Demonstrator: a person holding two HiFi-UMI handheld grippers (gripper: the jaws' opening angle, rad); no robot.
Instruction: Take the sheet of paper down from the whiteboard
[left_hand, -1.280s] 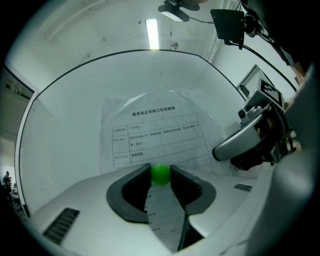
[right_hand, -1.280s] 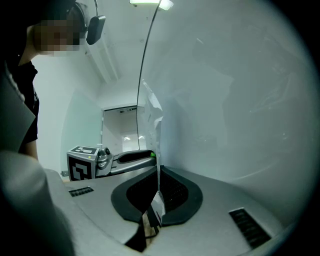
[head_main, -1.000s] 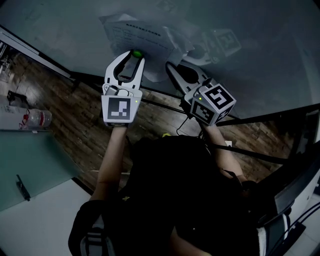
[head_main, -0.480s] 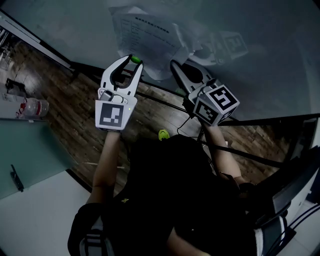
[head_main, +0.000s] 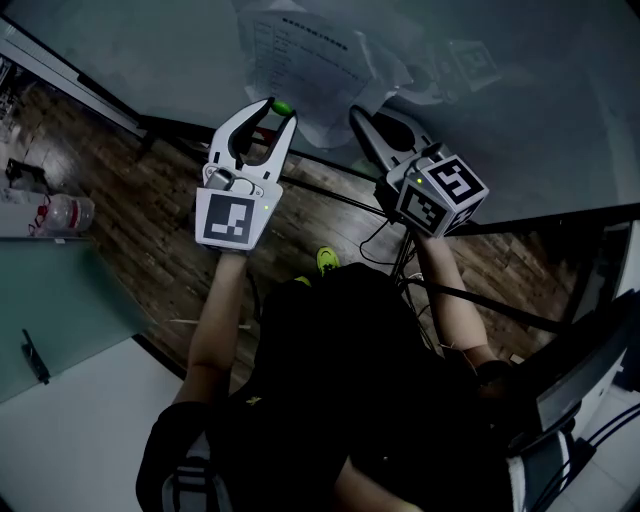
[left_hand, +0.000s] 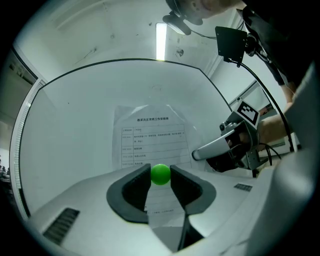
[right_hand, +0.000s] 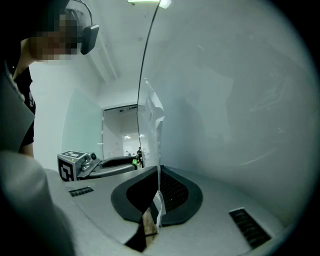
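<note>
The left gripper (left_hand: 160, 173) is clasping a small green ball-shaped magnet (left_hand: 160, 175) between its pads. The right gripper (right_hand: 158, 175) is pinching the side edge of the white printed sheet of paper (left_hand: 152, 135). The sheet is hanging against the pale glossy whiteboard (left_hand: 75, 115), so the job is looking begun, with the pulling away remaining. The left gripper view is showing the sheet's printed face, with the magnet over its lower part. The right gripper view is showing the sheet edge-on, crumpling off the board beside the pinch.
</note>
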